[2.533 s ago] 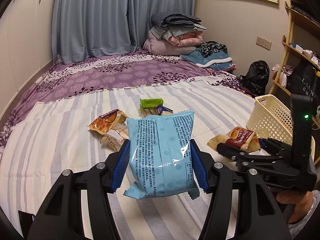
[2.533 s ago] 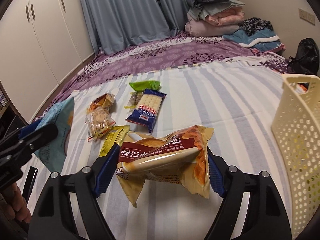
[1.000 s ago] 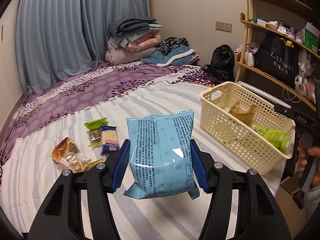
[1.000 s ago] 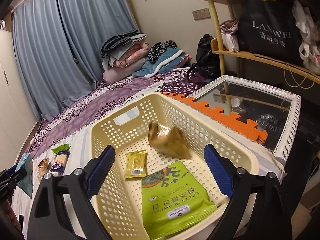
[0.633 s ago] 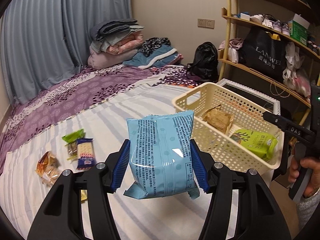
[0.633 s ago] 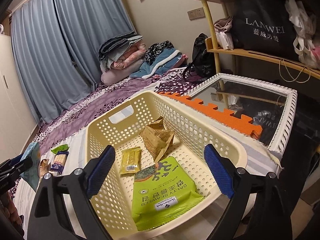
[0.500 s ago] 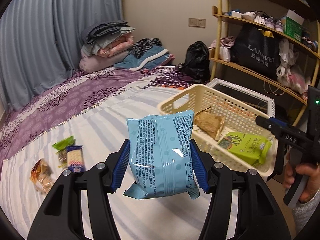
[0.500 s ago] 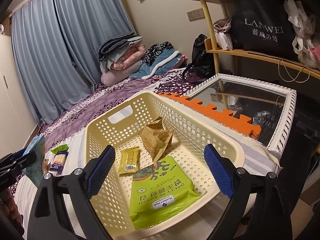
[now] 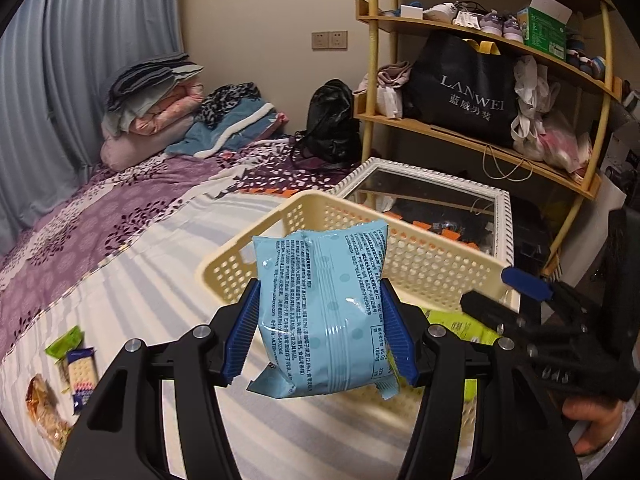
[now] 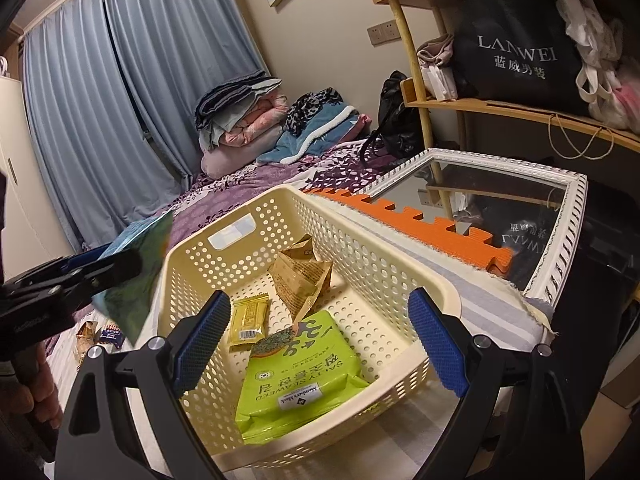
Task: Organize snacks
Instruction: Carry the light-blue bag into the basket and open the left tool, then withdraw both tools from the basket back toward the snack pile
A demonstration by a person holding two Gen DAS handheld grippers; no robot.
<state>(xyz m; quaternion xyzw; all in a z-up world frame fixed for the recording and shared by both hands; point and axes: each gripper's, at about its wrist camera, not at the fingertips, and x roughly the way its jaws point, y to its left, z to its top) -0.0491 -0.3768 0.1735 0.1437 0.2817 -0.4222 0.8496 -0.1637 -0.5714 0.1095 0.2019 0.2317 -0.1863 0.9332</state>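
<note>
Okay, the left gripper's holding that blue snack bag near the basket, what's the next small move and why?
Probably carry the blue snack bag forward over the basket rim, then open. The left gripper grips it just short of the basket, where three packets already lie.

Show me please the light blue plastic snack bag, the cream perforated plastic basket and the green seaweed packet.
light blue plastic snack bag (image 9: 324, 312), left wrist view, middle of printed back.
cream perforated plastic basket (image 10: 400, 268), right wrist view, right wall.
green seaweed packet (image 10: 300, 372), right wrist view, centre of front.
</note>
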